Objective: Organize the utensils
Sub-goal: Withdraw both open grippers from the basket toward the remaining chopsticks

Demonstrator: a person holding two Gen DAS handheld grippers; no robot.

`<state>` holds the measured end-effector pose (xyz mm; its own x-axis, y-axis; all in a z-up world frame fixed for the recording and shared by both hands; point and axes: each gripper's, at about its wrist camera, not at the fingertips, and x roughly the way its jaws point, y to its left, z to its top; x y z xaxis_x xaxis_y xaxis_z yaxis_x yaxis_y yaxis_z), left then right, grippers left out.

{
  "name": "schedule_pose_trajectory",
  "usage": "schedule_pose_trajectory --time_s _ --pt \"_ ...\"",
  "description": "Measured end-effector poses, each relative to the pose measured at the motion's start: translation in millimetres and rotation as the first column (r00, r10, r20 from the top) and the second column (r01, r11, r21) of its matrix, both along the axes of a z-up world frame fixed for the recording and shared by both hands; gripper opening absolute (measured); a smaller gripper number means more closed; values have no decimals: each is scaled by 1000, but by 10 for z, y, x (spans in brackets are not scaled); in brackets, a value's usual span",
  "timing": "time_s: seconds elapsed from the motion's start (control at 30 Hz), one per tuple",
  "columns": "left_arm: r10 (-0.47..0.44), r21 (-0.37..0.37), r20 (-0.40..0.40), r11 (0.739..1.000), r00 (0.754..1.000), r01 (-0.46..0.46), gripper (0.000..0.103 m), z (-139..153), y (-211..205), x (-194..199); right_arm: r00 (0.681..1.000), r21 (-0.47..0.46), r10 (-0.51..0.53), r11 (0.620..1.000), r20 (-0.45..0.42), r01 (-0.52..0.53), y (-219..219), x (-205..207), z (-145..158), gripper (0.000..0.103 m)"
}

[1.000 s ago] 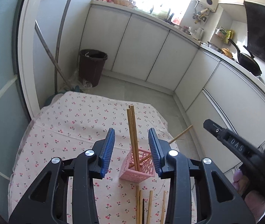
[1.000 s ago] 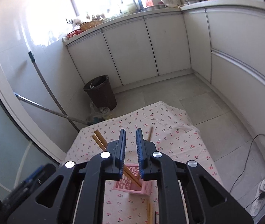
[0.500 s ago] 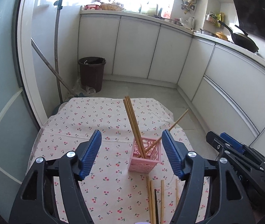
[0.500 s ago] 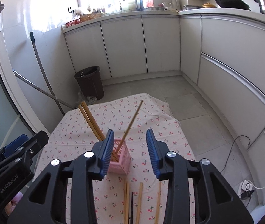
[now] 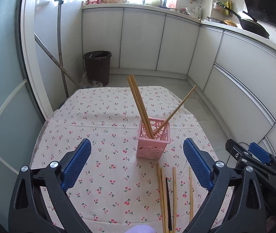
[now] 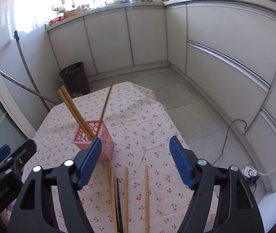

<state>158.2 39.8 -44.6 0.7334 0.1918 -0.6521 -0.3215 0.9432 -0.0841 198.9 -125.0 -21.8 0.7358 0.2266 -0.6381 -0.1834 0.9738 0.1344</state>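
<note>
Both the left gripper and right gripper are spread wide, empty. The loose chopsticks at 6 o'clock of the pink holder are judged light, stiff, slippery (best pinched mid-shaft).

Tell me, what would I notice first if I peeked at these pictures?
Probably the pink basket in the middle of the cherry tablecloth, with three wooden chopsticks poking out of it at slants. Next, more chopsticks lying flat on the cloth in front of it. The left gripper and right gripper, both wide open with blue pads, frame it all.
</note>
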Motion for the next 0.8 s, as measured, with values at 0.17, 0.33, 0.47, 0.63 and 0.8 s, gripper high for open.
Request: schedule_pose_trajectory --time_s 0.17,0.33,0.47,0.63,0.8 --pt "-10 12 -19 1000 1000 11 95 -60 -66 -42 1000 -8 -22 1000 -17 22 -83 -57 -94 80" --pt "-24 21 -39 999 999 25 96 -114 -106 -68 999 -2 -39 999 -16 39 -152 -126 -123 85" --pt "-29 17 -61 999 998 30 96 -180 -128 -89 998 13 -52 999 -21 52 -204 -175 -138 91" --pt "-33 25 -85 999 996 35 96 -234 -153 -111 998 47 -52 997 -41 54 -283 -230 -157 96" --pt "-39 25 -120 999 992 43 96 -319 -171 -112 996 60 -56 996 -65 60 -346 -293 -225 96"
